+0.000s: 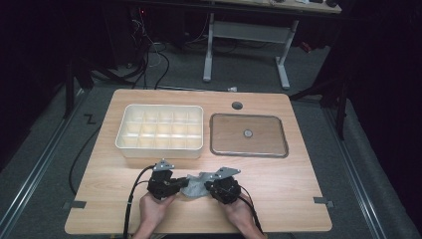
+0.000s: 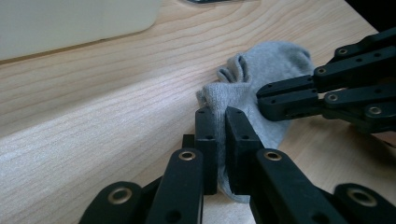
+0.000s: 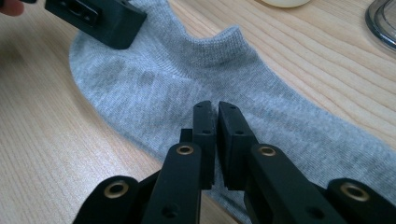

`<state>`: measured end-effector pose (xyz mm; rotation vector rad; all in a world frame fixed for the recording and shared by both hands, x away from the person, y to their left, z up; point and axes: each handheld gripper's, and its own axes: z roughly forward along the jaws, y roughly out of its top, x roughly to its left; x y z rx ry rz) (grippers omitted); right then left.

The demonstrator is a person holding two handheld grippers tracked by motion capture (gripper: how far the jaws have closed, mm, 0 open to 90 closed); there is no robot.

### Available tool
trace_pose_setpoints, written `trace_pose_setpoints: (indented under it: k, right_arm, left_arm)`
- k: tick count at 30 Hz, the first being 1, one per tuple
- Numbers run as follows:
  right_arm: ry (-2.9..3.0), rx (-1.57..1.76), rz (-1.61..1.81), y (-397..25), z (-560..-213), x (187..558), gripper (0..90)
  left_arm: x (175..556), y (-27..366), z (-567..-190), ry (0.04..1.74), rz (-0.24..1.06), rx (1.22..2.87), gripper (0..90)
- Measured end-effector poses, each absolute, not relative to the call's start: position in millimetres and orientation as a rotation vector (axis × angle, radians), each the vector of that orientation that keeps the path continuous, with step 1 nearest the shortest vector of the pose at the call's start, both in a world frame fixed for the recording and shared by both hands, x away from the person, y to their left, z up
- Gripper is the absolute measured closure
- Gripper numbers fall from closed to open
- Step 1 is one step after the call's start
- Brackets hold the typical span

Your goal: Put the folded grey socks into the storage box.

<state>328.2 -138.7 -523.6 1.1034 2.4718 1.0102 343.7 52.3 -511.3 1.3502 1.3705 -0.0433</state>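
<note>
From the high view, the grey sock (image 1: 195, 185) lies on the wooden counter (image 1: 278, 194) near its 6 o'clock edge, stretched between the two grippers. The left gripper (image 1: 180, 184) sits at the sock's 9 o'clock end and the right gripper (image 1: 208, 186) at its 3 o'clock end, each held by a hand coming in from the bottom. Toward 12 o'clock from the sock stands a cream compartment tray (image 1: 160, 145), and at 1 o'clock from it lies a clear flat lid (image 1: 249, 135) with a small round knob. Beyond the counter, a white-legged desk frame (image 1: 246, 45) stands on the grey floor.

In the left gripper view, the left gripper (image 2: 220, 116) has its jaws pressed together on a pinched fold of the sock (image 2: 275, 63), the fabric bunching up just above the tips. The right gripper (image 2: 264, 100) comes in from 3 o'clock and meets the same sock. The tray's cream wall (image 2: 74, 21) runs across at 11 o'clock.

In the right gripper view, the right gripper (image 3: 217, 108) has its jaws drawn nearly together, clamped on the sock's (image 3: 187, 79) near edge. The sock spreads flat on the counter, its cuff opening toward 12 o'clock. The left gripper (image 3: 100, 18) rests on the sock at 11 o'clock. The rim of the lid (image 3: 383, 28) shows at 2 o'clock.
</note>
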Motion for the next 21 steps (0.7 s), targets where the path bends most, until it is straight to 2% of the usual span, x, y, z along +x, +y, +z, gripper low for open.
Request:
trace_pose_setpoints:
  k: [11,21]
  right_arm:
    - [2.494,1.119,1.030,-136.6,-523.3,331.8,86.1]
    - [2.535,1.100,1.049,-117.5,-523.1,340.9,86.2]
  left_arm:
    - [343.4,50.3,-493.8,1.333,-0.094,1.339,85.2]
    - [346.9,54.0,-483.8,1.305,-0.132,1.282,85.2]
